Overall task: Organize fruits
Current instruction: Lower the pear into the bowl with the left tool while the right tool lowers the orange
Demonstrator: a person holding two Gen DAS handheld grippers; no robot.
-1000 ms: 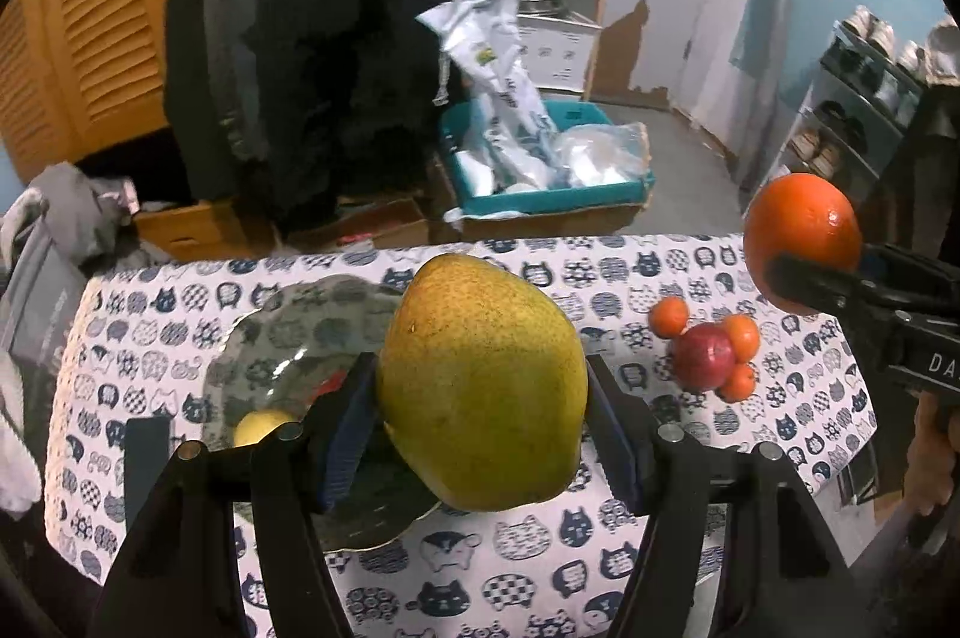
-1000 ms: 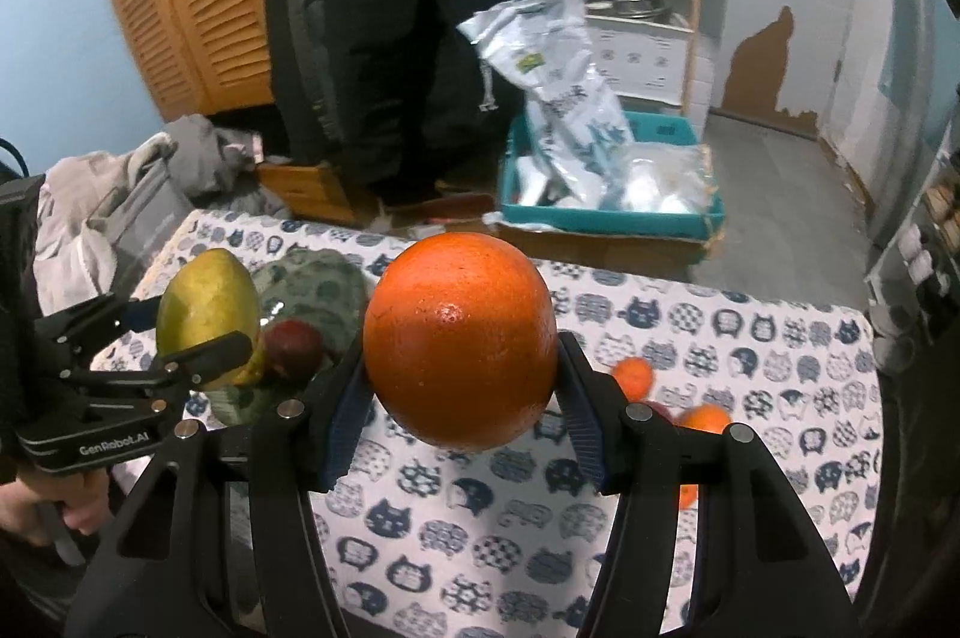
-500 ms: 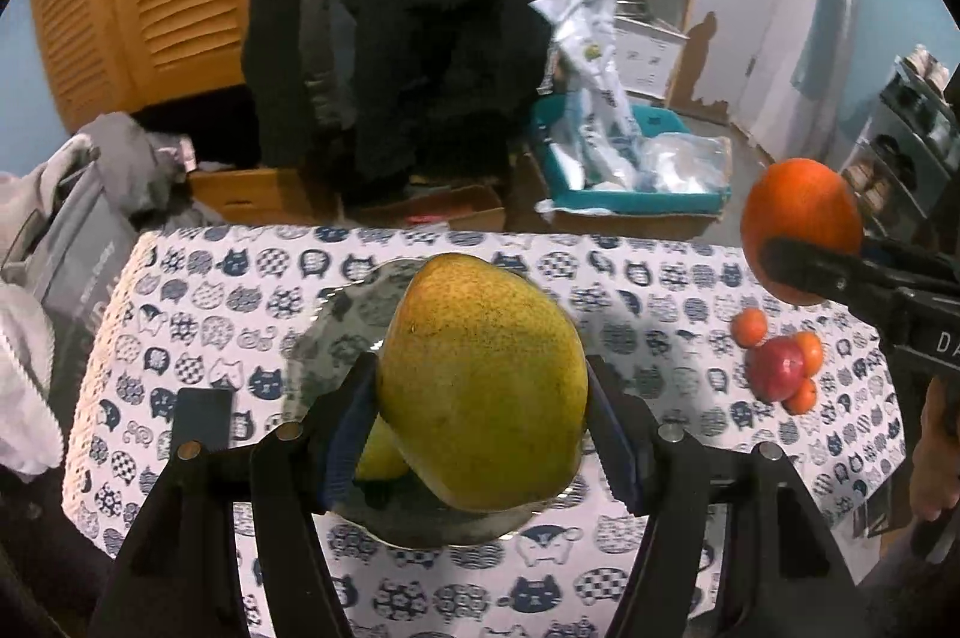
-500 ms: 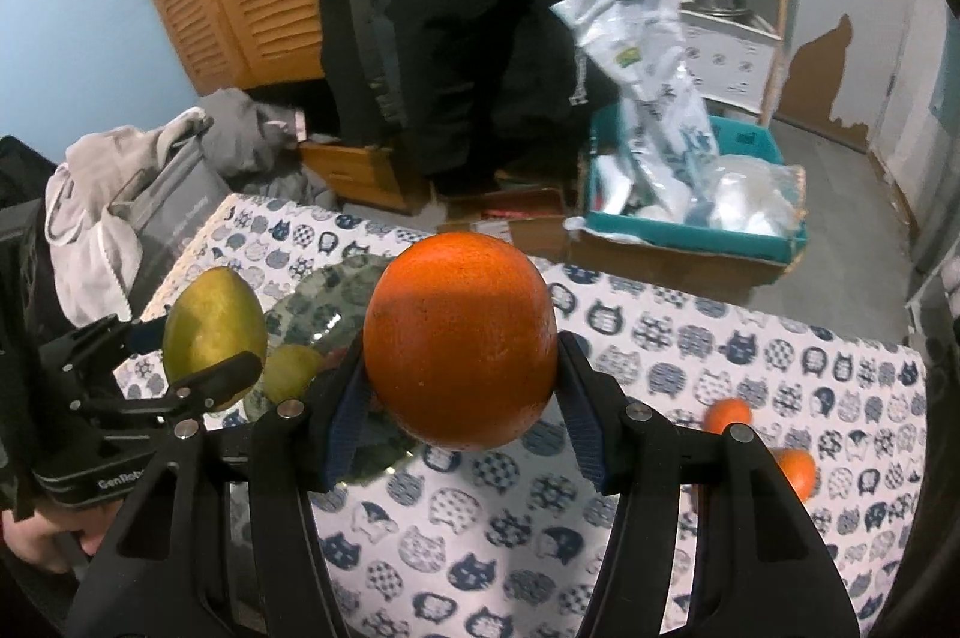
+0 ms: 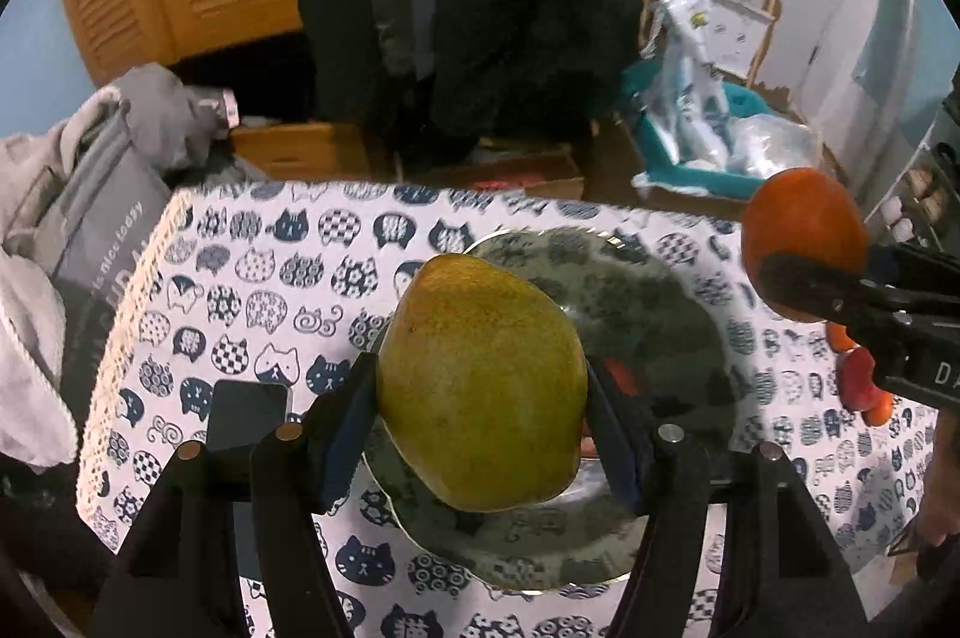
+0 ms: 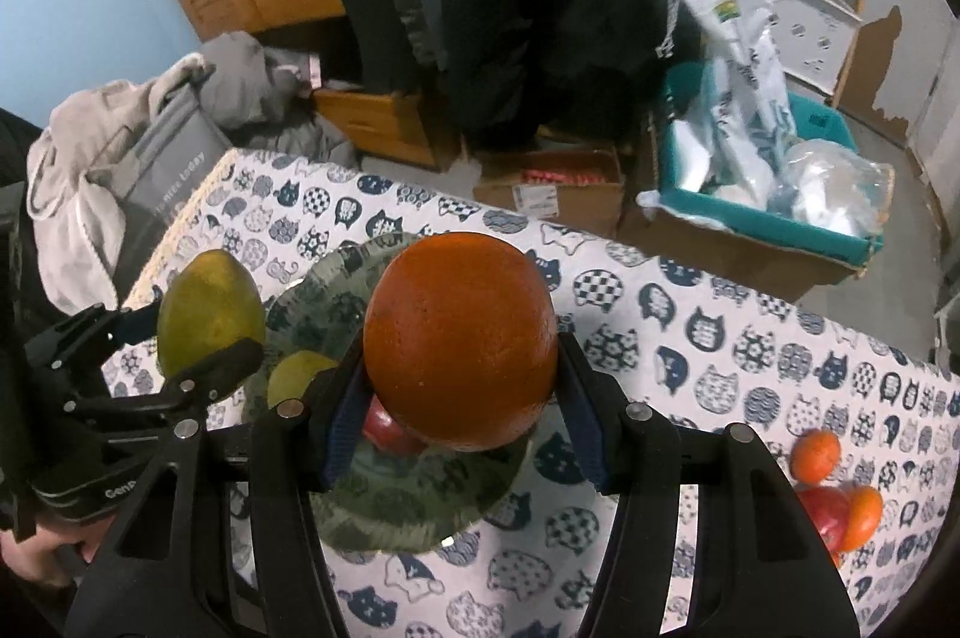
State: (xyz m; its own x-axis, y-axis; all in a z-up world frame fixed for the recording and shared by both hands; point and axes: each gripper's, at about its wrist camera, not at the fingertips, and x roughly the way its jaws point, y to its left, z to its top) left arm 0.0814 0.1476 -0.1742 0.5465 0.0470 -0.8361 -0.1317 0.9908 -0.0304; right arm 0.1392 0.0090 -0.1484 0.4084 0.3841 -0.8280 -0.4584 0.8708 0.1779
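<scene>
My left gripper [image 5: 483,434] is shut on a large yellow-green pear [image 5: 480,386] and holds it above the left part of a dark patterned glass plate [image 5: 660,290]. My right gripper [image 6: 459,398] is shut on a big orange [image 6: 461,347], held above the same plate [image 6: 420,506]. A small green fruit [image 6: 297,377] and a red fruit [image 6: 387,431] lie on the plate. The pear [image 6: 210,323] and the orange [image 5: 804,245] also show in each other's views.
The table has a cat-print cloth [image 6: 720,356]. Small oranges [image 6: 813,455] and a red fruit [image 6: 831,515] lie at its right. A dark phone-like slab [image 5: 246,419] lies left of the plate. A grey bag [image 5: 90,242] sits off the left edge; boxes stand behind.
Both grippers have moved left across the table with their fruit, and now hang over the plate. The loose fruit pile has slid toward the right edge of both views.
</scene>
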